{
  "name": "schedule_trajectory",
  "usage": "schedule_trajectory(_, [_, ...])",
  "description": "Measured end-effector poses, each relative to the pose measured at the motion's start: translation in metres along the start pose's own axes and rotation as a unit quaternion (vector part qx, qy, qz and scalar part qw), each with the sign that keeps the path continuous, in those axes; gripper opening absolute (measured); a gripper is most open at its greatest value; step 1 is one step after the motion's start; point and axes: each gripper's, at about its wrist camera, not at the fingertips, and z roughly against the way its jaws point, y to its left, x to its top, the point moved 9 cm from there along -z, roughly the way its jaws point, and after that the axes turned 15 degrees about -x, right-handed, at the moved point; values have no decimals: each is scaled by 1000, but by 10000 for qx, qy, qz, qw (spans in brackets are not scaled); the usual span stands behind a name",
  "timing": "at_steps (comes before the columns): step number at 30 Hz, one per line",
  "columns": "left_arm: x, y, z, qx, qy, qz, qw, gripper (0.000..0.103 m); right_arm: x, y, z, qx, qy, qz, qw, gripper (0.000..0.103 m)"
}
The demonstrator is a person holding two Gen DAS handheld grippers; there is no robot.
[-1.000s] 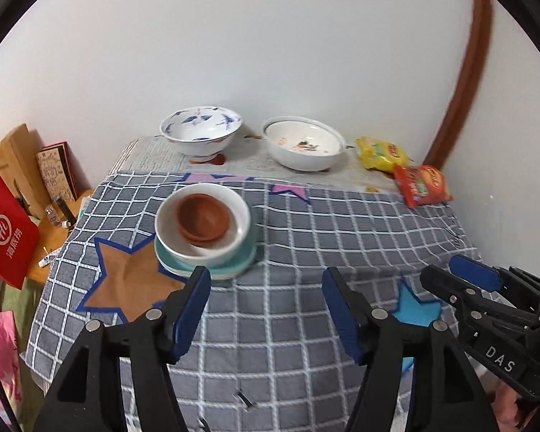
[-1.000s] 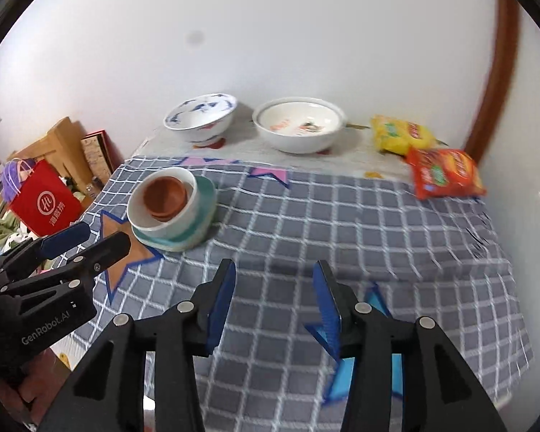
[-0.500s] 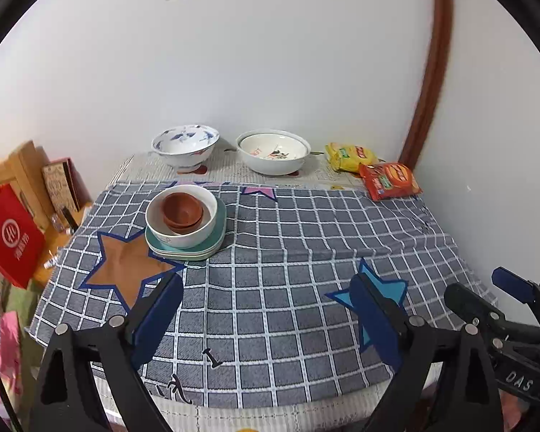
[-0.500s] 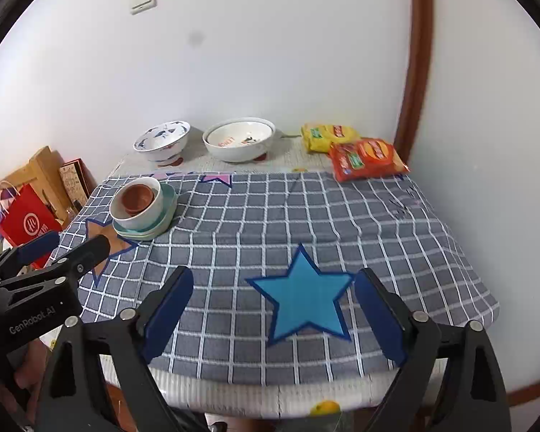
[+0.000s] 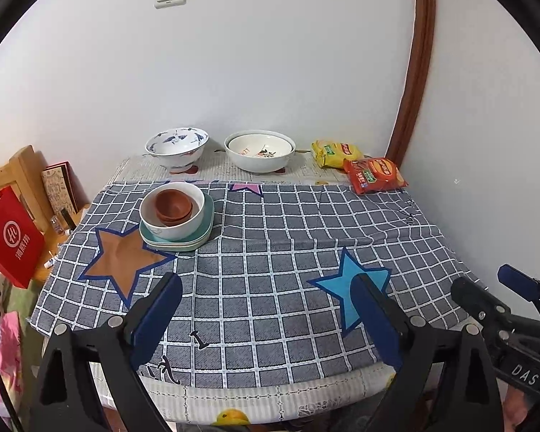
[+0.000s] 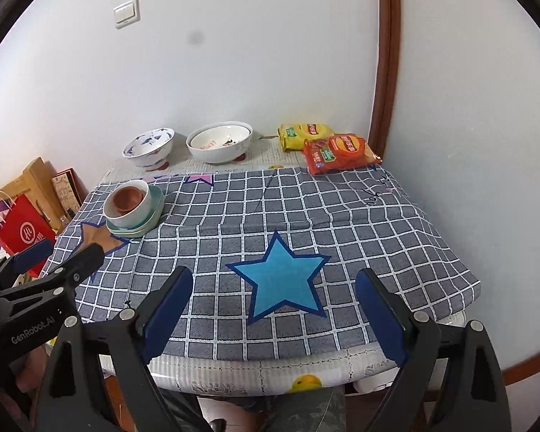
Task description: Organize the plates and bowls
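A stack stands at the left of the checked tablecloth [image 5: 270,223]: teal plates [image 5: 205,232], a white bowl [image 5: 176,228] on them, and brown bowls [image 5: 171,203] nested inside. The right wrist view shows the same white bowl [image 6: 135,214] and brown bowl [image 6: 126,196]. At the back stand a blue-patterned bowl [image 5: 177,147] and a printed white bowl [image 5: 259,153]. My left gripper [image 5: 266,288] hangs open over the table's near edge, with nothing between its fingers. My right gripper [image 6: 274,280] is open too, above the blue star, and holds nothing.
Yellow snack pack [image 5: 334,151] and red snack pack [image 5: 374,174] lie at the back right by a wall corner. A red paper bag [image 5: 12,234] and a wooden rack [image 5: 21,169] stand left of the table. White walls close off the back and right.
Both grippers have drawn back from the stack toward the table's near edge. Their jaws have spread much wider. The bowls and plates have stayed in place.
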Motion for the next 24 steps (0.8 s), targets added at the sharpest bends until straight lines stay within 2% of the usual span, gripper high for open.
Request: schedule_trajectory(24, [-3, -2, 2, 59, 54, 8, 10000, 95, -1, 6, 9, 38, -105, 38, 9999, 91])
